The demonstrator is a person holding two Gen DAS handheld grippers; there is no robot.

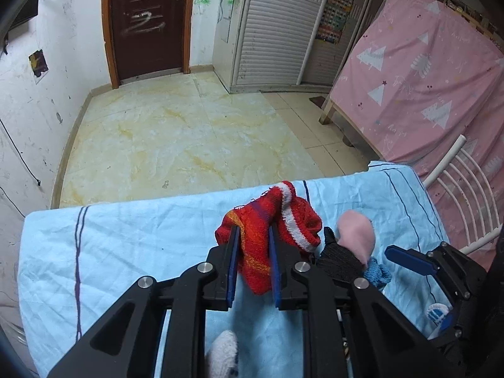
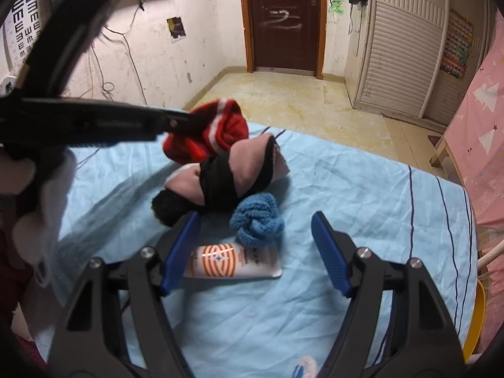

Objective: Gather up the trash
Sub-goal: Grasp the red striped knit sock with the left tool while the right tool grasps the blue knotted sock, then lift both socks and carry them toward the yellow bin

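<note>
You can see a dark brown door (image 1: 148, 22), a white slatted cupboard (image 1: 277, 28), a pink sheet (image 1: 425, 72) with trees, and a yellow floor (image 1: 176, 132).

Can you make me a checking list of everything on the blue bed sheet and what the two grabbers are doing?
Surface: light blue striped sheet, wrinkled.
Job's things: red knit sock; pink and black sock bundle; blue knit piece; orange-striped tube.
Clutter: nothing seen.
Grippers: left gripper shut on the red sock; right gripper open above the tube.
Cables: wires on the far wall.
Surroundings: brown door, tiled floor, pink cloth.
</note>
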